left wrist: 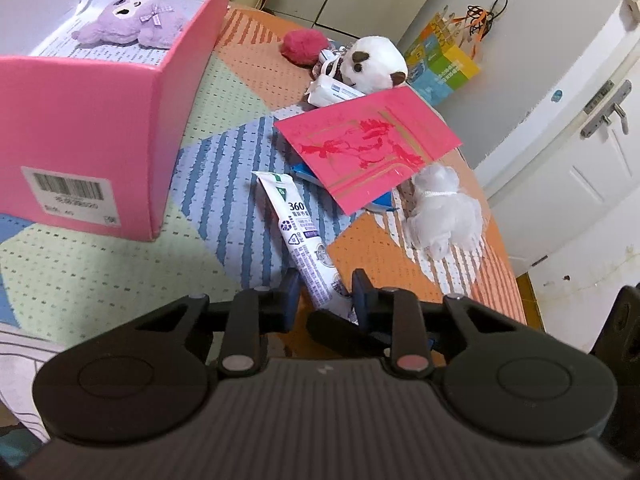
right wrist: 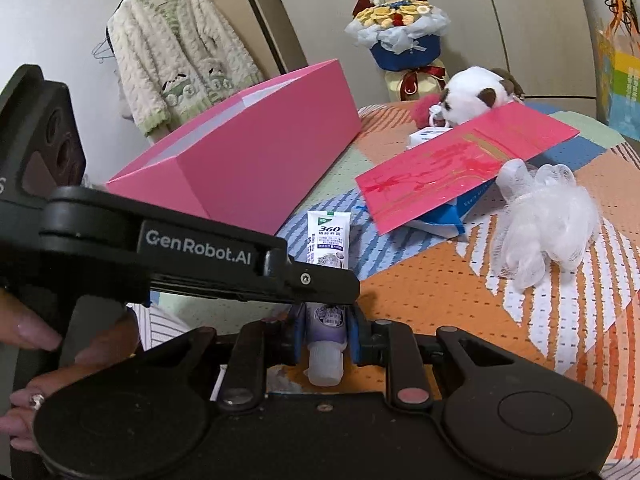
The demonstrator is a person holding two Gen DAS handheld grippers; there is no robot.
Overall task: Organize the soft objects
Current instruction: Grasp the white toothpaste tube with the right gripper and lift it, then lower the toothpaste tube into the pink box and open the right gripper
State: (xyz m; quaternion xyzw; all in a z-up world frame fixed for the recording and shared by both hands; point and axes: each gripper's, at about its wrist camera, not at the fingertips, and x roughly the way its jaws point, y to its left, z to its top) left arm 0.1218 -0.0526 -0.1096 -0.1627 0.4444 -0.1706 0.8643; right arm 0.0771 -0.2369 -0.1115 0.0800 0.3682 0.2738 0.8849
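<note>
Gripping the toothpaste tube (right wrist: pixel 327 332) near its cap, right tongs (right wrist: pixel 323 342) are closed on it; left tongs (left wrist: pixel 325 296) sit wide apart astride same tube. Purple plush (left wrist: pixel 132 20) lies inside pink box (left wrist: pixel 100 120); panda plush (left wrist: pixel 374 62) & white mesh pouf (left wrist: pixel 444 212) on patterned mat (left wrist: pixel 224 92).

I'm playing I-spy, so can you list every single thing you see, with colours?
box: 1, pink, left on mat
plush bunny: 1, purple, inside box
panda plush: 1, white and brown, far side
pompom: 1, dark pink, beside panda
small packet: 1, white and blue, by panda
card: 1, pink-red, middle
bath pouf: 1, white, right of card
toothpaste tube: 1, white, near side
mat: 1, patchwork, underneath
paper bag: 1, multicoloured, beyond the mat
bouquet: 1, blue wrap, behind
cardigan: 1, cream and green, hanging
left gripper: 1, black, over tube
right gripper: 1, black, clamping tube
</note>
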